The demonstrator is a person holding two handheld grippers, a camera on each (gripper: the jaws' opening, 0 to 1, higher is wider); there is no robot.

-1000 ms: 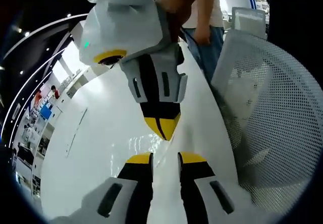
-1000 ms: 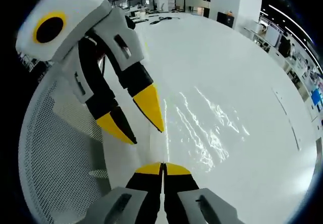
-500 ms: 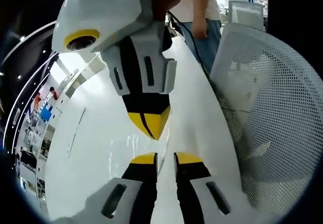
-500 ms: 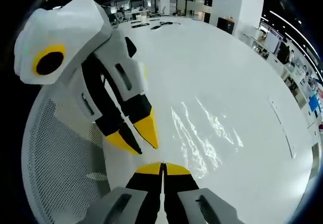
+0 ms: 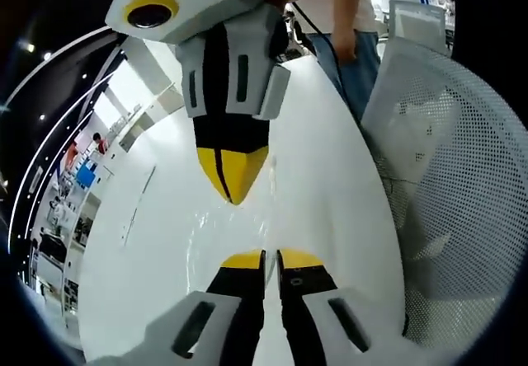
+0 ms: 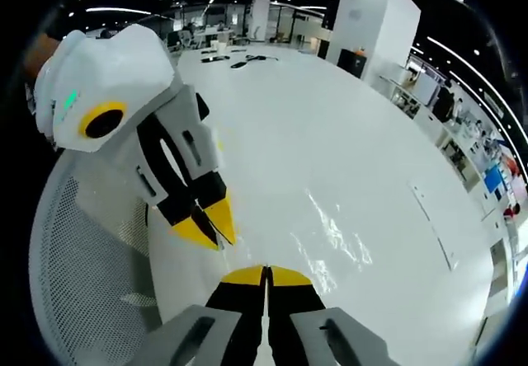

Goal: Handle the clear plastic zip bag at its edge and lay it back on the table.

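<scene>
The clear plastic zip bag (image 5: 235,226) lies on the white table (image 5: 140,283), showing mostly as glints. In the left gripper view my left gripper (image 5: 271,259) has its jaws closed to a thin slit at the bag's near edge. My right gripper (image 5: 232,194) comes down from the top, shut, with its yellow tips on the bag's far side. In the right gripper view the right gripper (image 6: 266,274) is shut at the bag's (image 6: 334,234) edge. The left gripper (image 6: 212,234) pinches the same edge just to its left. The film between the jaws is too thin to make out.
A white mesh chair back (image 5: 454,185) stands against the table's edge, close beside both grippers (image 6: 82,275). A person in jeans (image 5: 355,44) stands at the table's far end. The broad table top (image 6: 330,110) stretches away beyond the bag.
My left gripper's jaws have gone from open to nearly shut at the bag's edge. The right gripper has stayed shut, and the two grippers have come closer together.
</scene>
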